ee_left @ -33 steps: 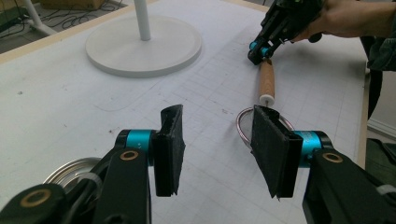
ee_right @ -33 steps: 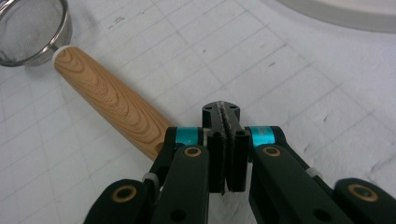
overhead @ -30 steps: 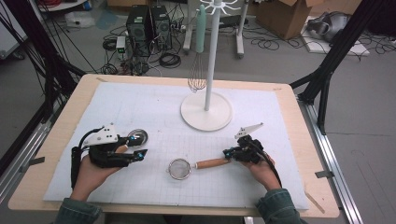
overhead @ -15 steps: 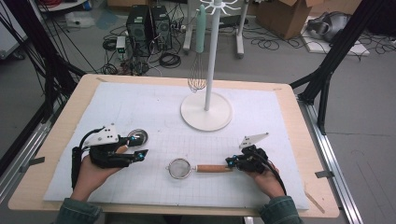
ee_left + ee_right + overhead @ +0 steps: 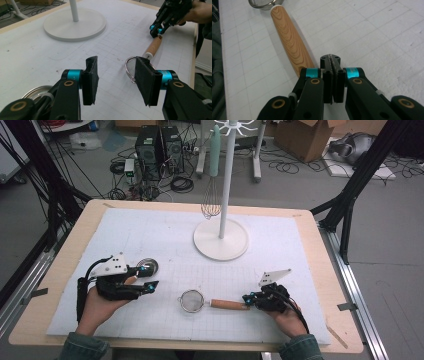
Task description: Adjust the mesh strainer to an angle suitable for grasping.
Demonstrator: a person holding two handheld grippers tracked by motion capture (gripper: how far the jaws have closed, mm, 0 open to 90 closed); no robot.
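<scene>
High view: strainer (image 5: 192, 300) lies flat, wooden handle (image 5: 229, 304) pointing at right gripper (image 5: 248, 298), jaws pressed together, empty, beside handle end. Left gripper (image 5: 148, 277) farther off, jaws apart.

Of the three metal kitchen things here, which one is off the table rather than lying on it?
The whisk, hanging by its pale green handle from the white stand. The wooden-handled strainer and the small round metal lid both lie flat on the white mat.

strainer (image 5: 192, 300) | small metal mesh bowl, wooden handle (image 5: 228, 304) | lying flat on mat | lower centre of high view, handle pointing right
</scene>
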